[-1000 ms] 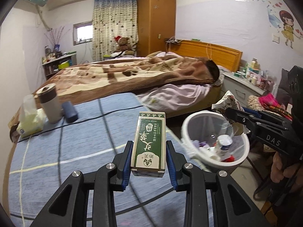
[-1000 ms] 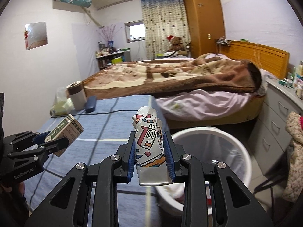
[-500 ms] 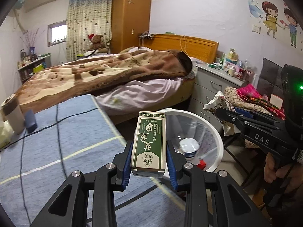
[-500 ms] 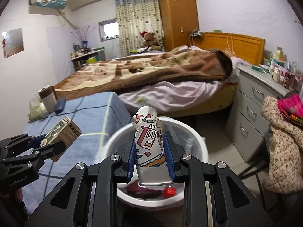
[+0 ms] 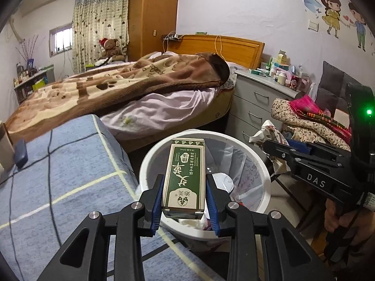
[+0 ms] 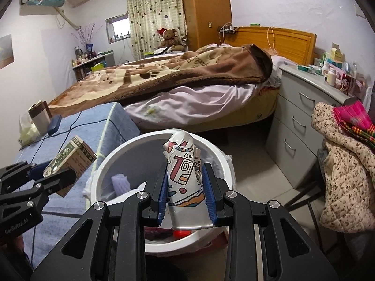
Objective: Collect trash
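Note:
My left gripper [image 5: 185, 187] is shut on a green carton [image 5: 185, 175] with white characters and holds it over the near rim of the white trash bin [image 5: 262, 171]. The carton also shows in the right wrist view [image 6: 70, 161]. My right gripper [image 6: 185, 182] is shut on a crumpled patterned wrapper [image 6: 184, 178] and holds it above the same bin [image 6: 131, 147]. The bin has a plastic liner and several pieces of trash inside. The right gripper also shows in the left wrist view [image 5: 276, 148].
A table with a blue cloth [image 5: 58, 175] lies left of the bin, with a cup [image 6: 38, 116], a dark case [image 6: 54, 124] and a cable. A bed [image 6: 187, 82] is behind. Grey drawers [image 6: 300, 121] and a chair with clothes [image 6: 339, 164] stand right.
Both grippers moved right and forward from over the table to above the bin, still holding the carton and the wrapper.

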Demonstrator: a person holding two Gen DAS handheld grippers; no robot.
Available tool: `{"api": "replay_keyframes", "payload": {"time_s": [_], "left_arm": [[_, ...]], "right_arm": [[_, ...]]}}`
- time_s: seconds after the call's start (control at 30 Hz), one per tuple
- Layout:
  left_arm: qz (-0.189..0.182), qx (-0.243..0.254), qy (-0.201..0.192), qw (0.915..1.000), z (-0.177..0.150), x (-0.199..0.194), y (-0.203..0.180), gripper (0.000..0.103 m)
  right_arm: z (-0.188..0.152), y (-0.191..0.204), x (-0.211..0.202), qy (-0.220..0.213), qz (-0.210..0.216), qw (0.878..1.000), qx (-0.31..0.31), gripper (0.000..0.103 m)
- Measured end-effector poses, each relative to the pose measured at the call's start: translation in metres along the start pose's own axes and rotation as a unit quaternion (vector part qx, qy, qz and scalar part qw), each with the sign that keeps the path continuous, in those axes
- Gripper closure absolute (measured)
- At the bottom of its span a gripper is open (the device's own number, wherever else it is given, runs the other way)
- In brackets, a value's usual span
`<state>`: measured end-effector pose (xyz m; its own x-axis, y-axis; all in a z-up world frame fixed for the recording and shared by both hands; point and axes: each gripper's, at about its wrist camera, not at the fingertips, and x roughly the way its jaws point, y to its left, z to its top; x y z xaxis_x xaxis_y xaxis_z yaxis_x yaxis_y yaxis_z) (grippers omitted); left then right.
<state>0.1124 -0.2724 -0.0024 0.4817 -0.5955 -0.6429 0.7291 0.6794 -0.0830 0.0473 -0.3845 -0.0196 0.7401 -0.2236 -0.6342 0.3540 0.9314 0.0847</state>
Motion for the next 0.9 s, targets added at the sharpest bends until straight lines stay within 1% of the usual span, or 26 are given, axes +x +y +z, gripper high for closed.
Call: {"api": "replay_keyframes", "payload": {"time_s": [0.1, 0.27, 0.3, 0.37, 0.4, 0.43, 0.47, 0.5, 0.67, 0.8, 0.9], "left_arm": [[-0.003, -0.006, 0.004, 1.0, 0.001, 0.007, -0.002, 0.07], [-0.002, -0.012, 0.008, 0.9999, 0.001, 0.016, -0.001, 0.069], [-0.003, -0.013, 0.009, 0.9999, 0.001, 0.017, -0.001, 0.067], [-0.002, -0.016, 0.011, 0.9998, 0.001, 0.02, 0.001, 0.059], [0.002, -0.015, 0.011, 0.9998, 0.001, 0.02, 0.001, 0.054], [0.004, -0.014, 0.01, 0.9998, 0.001, 0.019, 0.001, 0.052], [0.004, -0.015, 0.008, 0.9998, 0.001, 0.018, 0.002, 0.052], [0.003, -0.016, 0.009, 0.9998, 0.001, 0.018, 0.002, 0.052], [0.013, -0.019, 0.005, 0.9997, 0.0, 0.012, 0.003, 0.051], [0.021, -0.028, -0.001, 0.9994, -0.002, 0.004, 0.006, 0.045], [0.025, -0.033, -0.007, 0.9991, -0.003, -0.004, 0.009, 0.044]], "right_arm": [[0.0, -0.003, 0.006, 0.007, -0.009, 1.0, 0.001, 0.074], [-0.002, -0.002, 0.017, 0.02, -0.005, 1.0, -0.005, 0.074], [-0.001, -0.003, 0.018, 0.022, -0.007, 1.0, -0.005, 0.074], [-0.002, -0.003, 0.021, 0.027, -0.008, 1.0, -0.006, 0.073], [-0.003, -0.002, 0.022, 0.029, -0.009, 1.0, -0.007, 0.065], [-0.004, -0.002, 0.022, 0.029, -0.01, 0.999, -0.01, 0.053], [-0.004, -0.002, 0.022, 0.029, -0.009, 0.999, -0.01, 0.048], [-0.004, -0.002, 0.021, 0.028, -0.006, 1.0, -0.009, 0.047], [-0.003, -0.005, 0.012, 0.017, -0.002, 1.0, 0.002, 0.046], [-0.005, -0.002, 0.003, 0.006, 0.0, 1.0, 0.005, 0.046], [-0.006, 0.002, -0.001, 0.0, 0.003, 1.0, 0.004, 0.046]]}}
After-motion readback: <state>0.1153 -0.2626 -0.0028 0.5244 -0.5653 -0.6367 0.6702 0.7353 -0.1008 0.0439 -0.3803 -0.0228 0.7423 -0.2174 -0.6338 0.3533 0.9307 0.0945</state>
